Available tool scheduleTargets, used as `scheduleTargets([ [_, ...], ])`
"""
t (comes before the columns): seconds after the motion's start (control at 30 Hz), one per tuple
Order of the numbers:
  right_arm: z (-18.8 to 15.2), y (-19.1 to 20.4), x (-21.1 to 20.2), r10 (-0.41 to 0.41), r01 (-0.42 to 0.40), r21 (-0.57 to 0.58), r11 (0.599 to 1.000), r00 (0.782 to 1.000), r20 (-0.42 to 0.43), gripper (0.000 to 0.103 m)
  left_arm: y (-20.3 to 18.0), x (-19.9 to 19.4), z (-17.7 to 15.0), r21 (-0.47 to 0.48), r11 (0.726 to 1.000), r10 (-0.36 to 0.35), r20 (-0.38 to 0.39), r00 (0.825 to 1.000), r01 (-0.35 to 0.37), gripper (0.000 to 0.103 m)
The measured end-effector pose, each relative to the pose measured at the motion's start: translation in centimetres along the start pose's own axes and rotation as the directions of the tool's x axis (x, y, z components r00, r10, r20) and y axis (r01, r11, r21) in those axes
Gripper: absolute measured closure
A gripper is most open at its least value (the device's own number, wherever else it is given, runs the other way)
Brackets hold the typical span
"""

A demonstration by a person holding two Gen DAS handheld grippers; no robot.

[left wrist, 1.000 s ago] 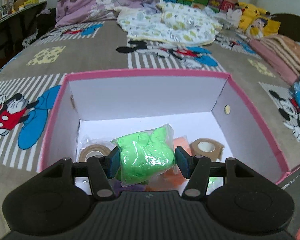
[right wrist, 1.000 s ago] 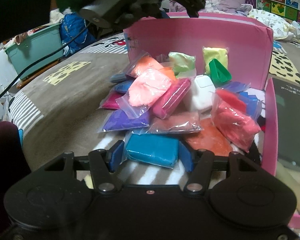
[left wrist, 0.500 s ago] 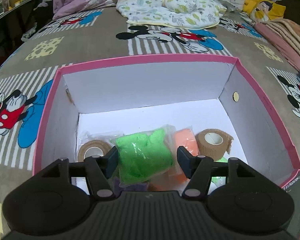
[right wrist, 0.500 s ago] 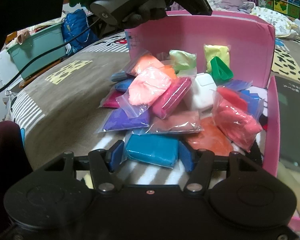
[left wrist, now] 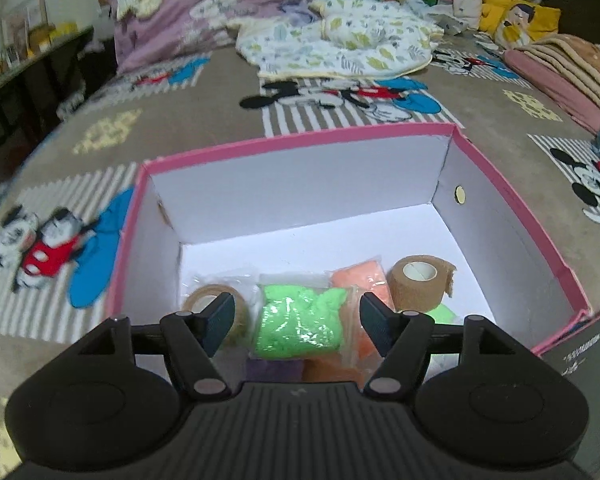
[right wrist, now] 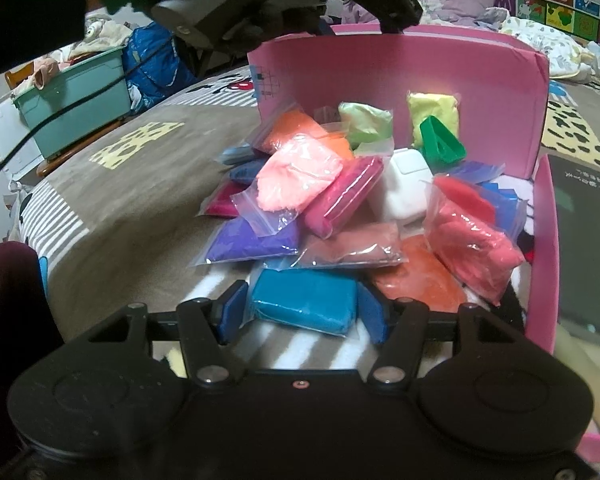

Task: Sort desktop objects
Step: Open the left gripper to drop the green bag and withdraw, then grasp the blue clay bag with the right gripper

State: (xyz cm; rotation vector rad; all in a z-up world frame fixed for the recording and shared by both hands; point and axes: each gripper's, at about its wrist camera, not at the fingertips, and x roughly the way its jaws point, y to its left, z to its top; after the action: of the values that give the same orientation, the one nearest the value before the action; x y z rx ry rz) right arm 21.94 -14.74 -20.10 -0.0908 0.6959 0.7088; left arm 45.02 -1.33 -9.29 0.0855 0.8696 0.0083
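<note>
In the left wrist view a pink-rimmed white box [left wrist: 496, 216] sits on the bed. Inside lie a bright green clay bag [left wrist: 300, 322], an orange bag [left wrist: 362, 280] and two tan tape rolls [left wrist: 420, 282]. My left gripper [left wrist: 298, 318] is open above the green bag, its pads apart from it. In the right wrist view my right gripper [right wrist: 304, 310] is shut on a blue clay bag [right wrist: 304, 300] at the front of a pile of coloured clay bags [right wrist: 300, 180] beside the pink box wall [right wrist: 400, 80].
The pile also holds a white case [right wrist: 404, 188] and a green plastic piece [right wrist: 440, 146]. A dark board [right wrist: 588, 232] lies right of the pink lid edge. A teal bin [right wrist: 76, 96] stands at the left. Blankets and plush toys [left wrist: 512, 4] lie at the far end.
My left gripper opened and let go of the green bag, which now lies in the box. The right gripper stayed shut on the blue bag.
</note>
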Motion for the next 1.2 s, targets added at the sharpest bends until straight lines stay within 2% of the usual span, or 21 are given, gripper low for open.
scheduleTargets([
  [0.27, -0.1, 0.1, -0.4, -0.012, 0.012, -0.004, 1.000, 1.000, 0.010, 0.044, -0.8, -3.6, -0.8, 0.064, 0.997, 0.038, 0.057, 0.998, -0.041, 0.035],
  [0.63, -0.5, -0.7, -1.9, -0.006, 0.003, 0.060, 0.998, 0.999, 0.044, 0.045, 0.0, -9.0, -3.7, 0.051, 0.999, -0.007, 0.126, 0.992, 0.001, 0.035],
  [0.93, -1.2, -1.4, -4.8, -0.023, 0.012, 0.112, 0.994, 0.995, 0.094, 0.045, 1.4, -12.9, -10.2, -0.014, 1.000, -0.015, 0.219, 0.976, 0.018, 0.035],
  [1.2, -1.4, -0.9, -6.5, -0.060, 0.051, 0.087, 0.995, 0.993, 0.104, 0.045, 2.9, -13.1, -16.2, -0.168, 0.984, -0.023, 0.247, 0.969, 0.067, 0.035],
])
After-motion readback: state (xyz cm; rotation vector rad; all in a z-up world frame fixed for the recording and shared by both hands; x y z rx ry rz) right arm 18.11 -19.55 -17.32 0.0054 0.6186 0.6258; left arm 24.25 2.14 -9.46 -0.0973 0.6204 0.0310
